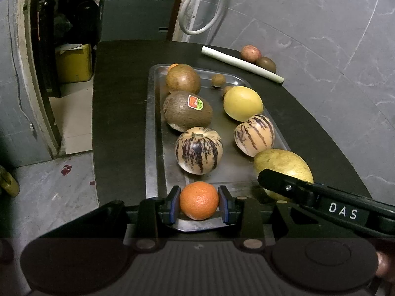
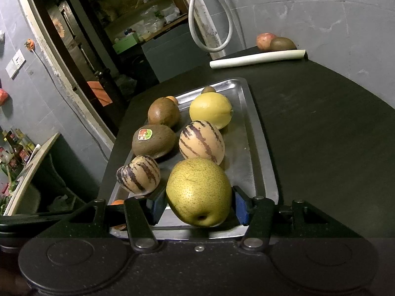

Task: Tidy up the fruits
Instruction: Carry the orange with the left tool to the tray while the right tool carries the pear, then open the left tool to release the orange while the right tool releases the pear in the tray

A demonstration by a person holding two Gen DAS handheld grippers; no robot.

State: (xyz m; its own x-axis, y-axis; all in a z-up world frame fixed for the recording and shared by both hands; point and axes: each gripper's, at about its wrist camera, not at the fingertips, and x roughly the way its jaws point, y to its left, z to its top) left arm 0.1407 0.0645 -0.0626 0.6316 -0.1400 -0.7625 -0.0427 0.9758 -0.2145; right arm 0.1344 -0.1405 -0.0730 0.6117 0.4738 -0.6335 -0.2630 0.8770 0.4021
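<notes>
My left gripper [image 1: 199, 204] is shut on a small orange [image 1: 199, 198] at the near end of the steel tray [image 1: 151, 128]. My right gripper [image 2: 198, 204] is shut on a yellow-green pear [image 2: 197, 190], its blue pads [image 2: 240, 206] against both sides, over the tray's near right corner. In the left wrist view the pear [image 1: 281, 162] shows behind the right gripper's black finger [image 1: 284, 182]. On the tray lie a stickered kiwi [image 1: 187, 111], two striped melons [image 1: 198, 150] [image 1: 254, 135], a yellow fruit [image 1: 243, 103] and a brown fruit [image 1: 183, 79].
The tray rests on a black table [image 1: 118, 98]. At the table's far edge lie a white stalk [image 1: 242, 64], a reddish fruit [image 1: 250, 53] and another kiwi [image 1: 266, 64]. Small brown fruits [image 1: 218, 80] sit at the tray's far end. A white hose [image 2: 195, 24] hangs behind.
</notes>
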